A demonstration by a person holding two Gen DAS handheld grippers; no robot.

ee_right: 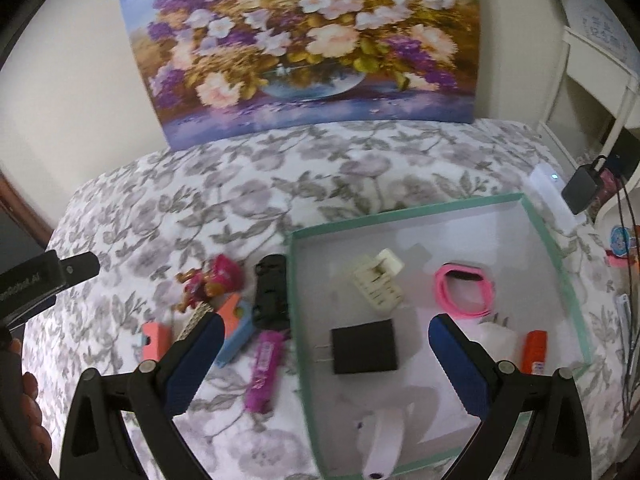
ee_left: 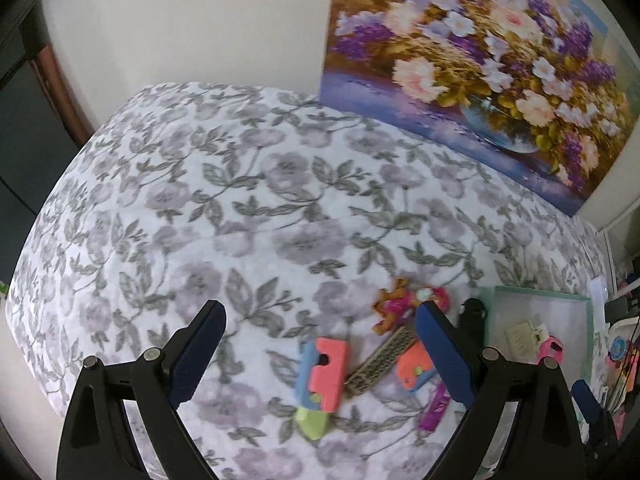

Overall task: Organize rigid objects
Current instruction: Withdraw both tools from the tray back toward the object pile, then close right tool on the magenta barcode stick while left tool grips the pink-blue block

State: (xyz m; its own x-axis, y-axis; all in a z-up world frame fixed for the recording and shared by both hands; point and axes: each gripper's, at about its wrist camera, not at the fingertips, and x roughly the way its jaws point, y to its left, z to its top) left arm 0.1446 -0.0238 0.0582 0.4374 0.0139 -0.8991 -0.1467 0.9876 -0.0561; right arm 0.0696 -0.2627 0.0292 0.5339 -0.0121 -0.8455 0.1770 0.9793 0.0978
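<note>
Grippers are both held apart — right gripper [ee_right: 322, 342] over the green-rimmed box [ee_right: 554, 248], left gripper [ee_left: 320, 330] near what seem toy blocks [ee_left: 324, 376].

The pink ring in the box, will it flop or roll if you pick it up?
The pink ring looks like a thin band lying flat in the box, so it probably bends a little and weighs little. Flat like that, it likely won't roll unless tipped onto its edge.

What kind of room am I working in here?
Probably a bedroom: a floral bedspread, a flower painting leaning on the wall, and white shelves beside it.
</note>
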